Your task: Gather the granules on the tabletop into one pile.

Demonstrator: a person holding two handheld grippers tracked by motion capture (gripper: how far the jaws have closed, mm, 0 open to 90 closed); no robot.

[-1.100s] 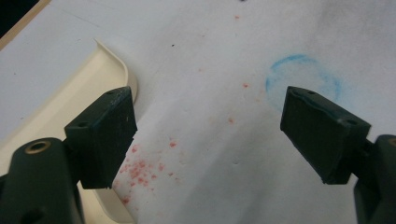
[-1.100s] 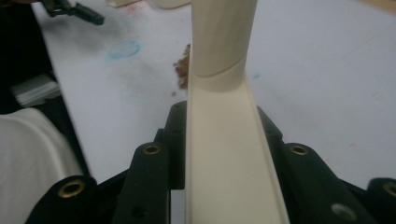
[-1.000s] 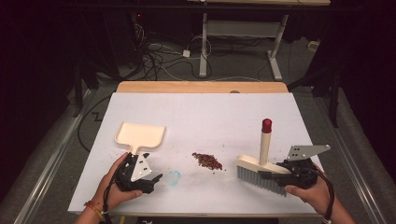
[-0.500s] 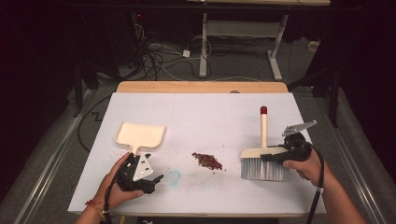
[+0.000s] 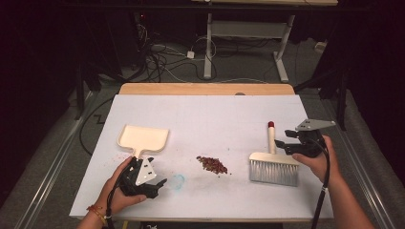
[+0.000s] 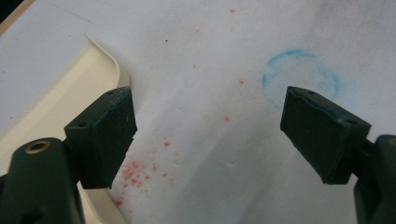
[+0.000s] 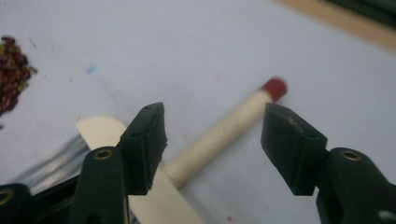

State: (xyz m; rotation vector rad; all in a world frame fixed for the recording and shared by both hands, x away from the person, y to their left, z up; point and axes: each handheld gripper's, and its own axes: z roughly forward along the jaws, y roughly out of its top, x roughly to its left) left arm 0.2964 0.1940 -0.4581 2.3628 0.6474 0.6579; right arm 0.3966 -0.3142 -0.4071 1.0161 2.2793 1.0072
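Brush (image 5: 273,164) is down now: lying flat on the white table cover (image 5: 215,114), bristles toward the person, red-tipped handle pointing away. A second ago it stood upright in the right gripper (image 5: 289,141); half a second ago it was tipped over with the gripper at its head. That gripper has let go and pulled back to the right, sitting just beside the handle. Its jaws have just been opening; in the right gripper view the handle (image 7: 224,130) lies on the table beyond the gap between them, pads off it.

Left gripper (image 5: 155,183) unchanged: same spot near the front edge, jaws wide apart, nothing in them, one jaw right next to the cream dustpan (image 5: 142,139) rim.

Reddish crumb pile (image 5: 212,164) hasn't moved, between dustpan and brush. Faint blue ring mark (image 5: 177,181) sits just right of the left gripper.
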